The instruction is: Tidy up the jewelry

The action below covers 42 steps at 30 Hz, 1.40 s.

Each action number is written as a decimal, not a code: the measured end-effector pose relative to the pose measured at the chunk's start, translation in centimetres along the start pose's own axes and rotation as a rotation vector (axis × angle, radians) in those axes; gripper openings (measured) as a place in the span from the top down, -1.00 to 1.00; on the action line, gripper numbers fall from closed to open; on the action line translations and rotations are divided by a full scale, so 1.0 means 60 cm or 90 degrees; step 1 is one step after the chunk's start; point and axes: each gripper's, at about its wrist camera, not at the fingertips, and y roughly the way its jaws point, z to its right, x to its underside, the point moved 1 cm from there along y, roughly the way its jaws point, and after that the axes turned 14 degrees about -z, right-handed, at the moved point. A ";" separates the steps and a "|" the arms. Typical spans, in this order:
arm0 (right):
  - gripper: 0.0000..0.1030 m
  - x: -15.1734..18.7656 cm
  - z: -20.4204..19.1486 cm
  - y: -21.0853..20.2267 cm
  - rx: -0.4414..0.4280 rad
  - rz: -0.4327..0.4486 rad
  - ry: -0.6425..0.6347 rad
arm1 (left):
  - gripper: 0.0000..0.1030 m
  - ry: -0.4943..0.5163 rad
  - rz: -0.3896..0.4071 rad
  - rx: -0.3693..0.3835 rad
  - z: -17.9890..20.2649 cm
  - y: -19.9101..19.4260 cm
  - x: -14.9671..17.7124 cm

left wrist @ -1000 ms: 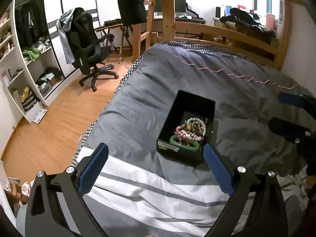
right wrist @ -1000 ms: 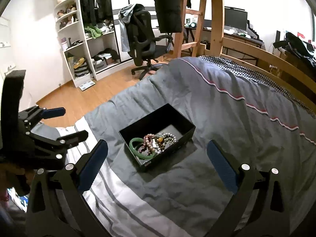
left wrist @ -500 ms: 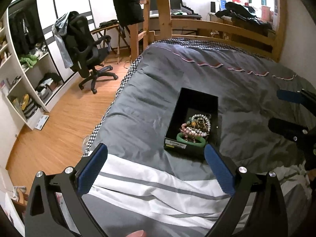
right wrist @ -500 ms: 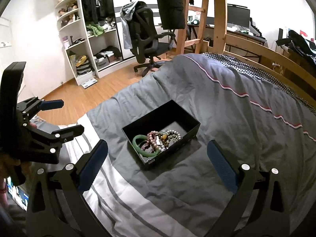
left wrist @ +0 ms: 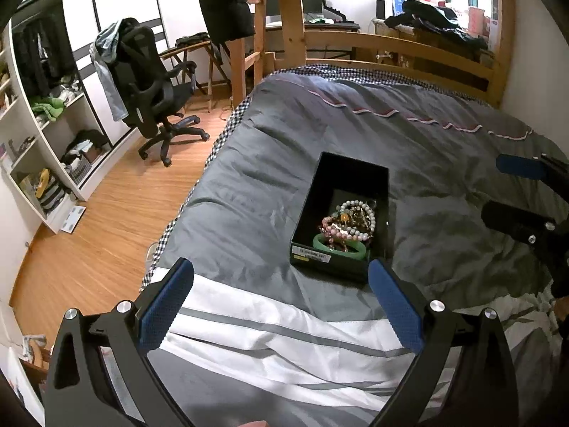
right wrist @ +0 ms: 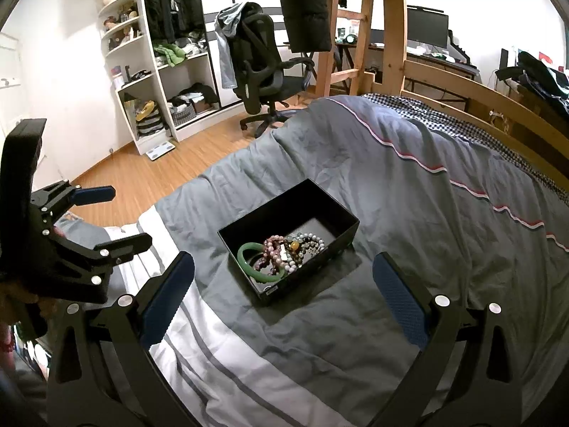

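A black open box point(left wrist: 322, 192) point(right wrist: 330, 210) rests on the grey bed cover. Its near end holds a green bangle point(left wrist: 355, 251) point(right wrist: 249, 261) and a heap of beaded bracelets point(left wrist: 350, 219) point(right wrist: 297, 247); the far end of the box is bare. My left gripper point(left wrist: 281, 281) hovers above the bed short of the box, open and holding nothing. My right gripper point(right wrist: 284, 275) hangs open over the bed just in front of the box, also holding nothing. Each gripper shows at the edge of the other's view.
The grey duvet point(left wrist: 426, 149) has a white striped sheet point(left wrist: 284, 348) near me. A wooden bed frame and ladder point(left wrist: 295, 14) stand at the far end. An office chair point(left wrist: 153, 82), shelves point(right wrist: 160, 82) and wood floor point(left wrist: 89, 242) lie to the left.
Both grippers have drifted a little; the box sits slightly further right in each view than before. Both stay open and the jewelry has not moved.
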 end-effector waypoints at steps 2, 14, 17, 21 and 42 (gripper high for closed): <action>-0.92 0.000 0.000 0.000 0.000 0.000 0.002 | -0.88 0.001 -0.001 -0.001 0.001 0.000 0.000; -0.92 0.001 0.001 0.000 0.000 0.000 0.002 | -0.88 0.003 0.000 -0.004 0.002 0.000 0.000; -0.92 0.001 0.000 0.000 -0.001 0.001 0.002 | -0.88 0.003 -0.001 -0.002 0.003 0.001 -0.001; -0.92 0.001 0.001 0.000 -0.001 -0.001 0.002 | -0.88 0.001 0.000 0.006 0.003 -0.003 -0.001; -0.92 0.010 -0.001 0.013 -0.007 -0.009 0.000 | -0.88 0.010 -0.002 -0.011 0.014 0.003 0.002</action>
